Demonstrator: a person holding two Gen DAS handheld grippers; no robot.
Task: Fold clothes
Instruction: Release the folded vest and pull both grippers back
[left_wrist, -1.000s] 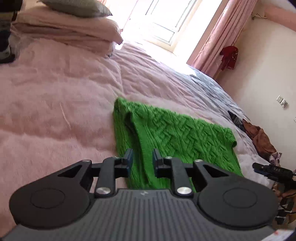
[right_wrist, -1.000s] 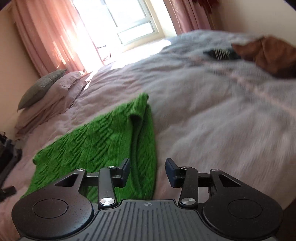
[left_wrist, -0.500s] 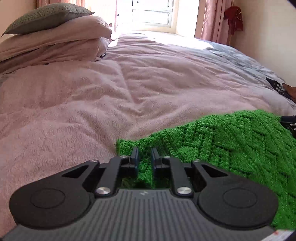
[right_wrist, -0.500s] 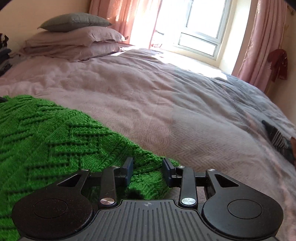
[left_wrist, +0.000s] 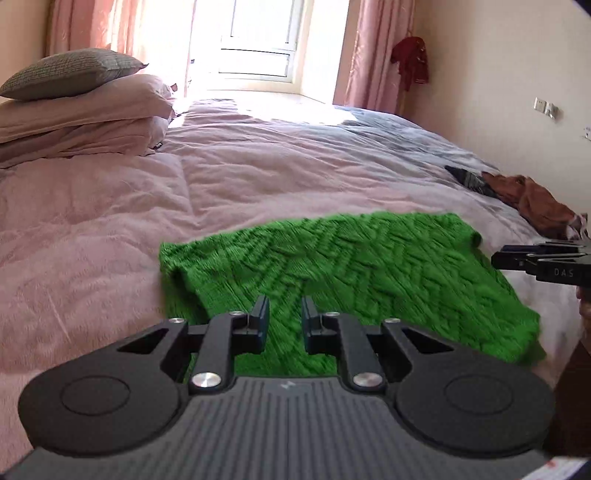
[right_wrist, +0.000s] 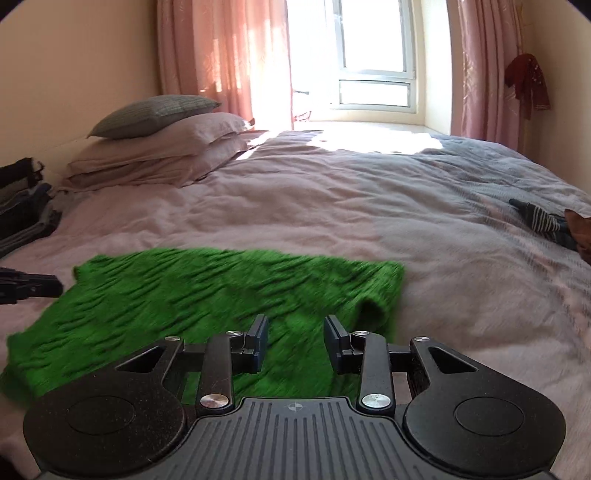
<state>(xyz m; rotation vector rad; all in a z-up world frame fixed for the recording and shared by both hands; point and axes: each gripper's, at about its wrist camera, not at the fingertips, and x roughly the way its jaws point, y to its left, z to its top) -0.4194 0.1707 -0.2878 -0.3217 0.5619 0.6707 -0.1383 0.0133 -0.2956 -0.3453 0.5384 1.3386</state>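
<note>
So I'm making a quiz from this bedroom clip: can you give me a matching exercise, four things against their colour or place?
Things:
1. knitted sweater
2. top pillow
3. striped garment
4. cloth hanging by the curtain

Descriptions:
A. dark red, on the wall
B. green, spread on the near side of the bed
C. grey, on the pillow stack
D. dark with pale stripes, at the bed's right edge

Pairs: 1-B, 2-C, 3-D, 4-A
</note>
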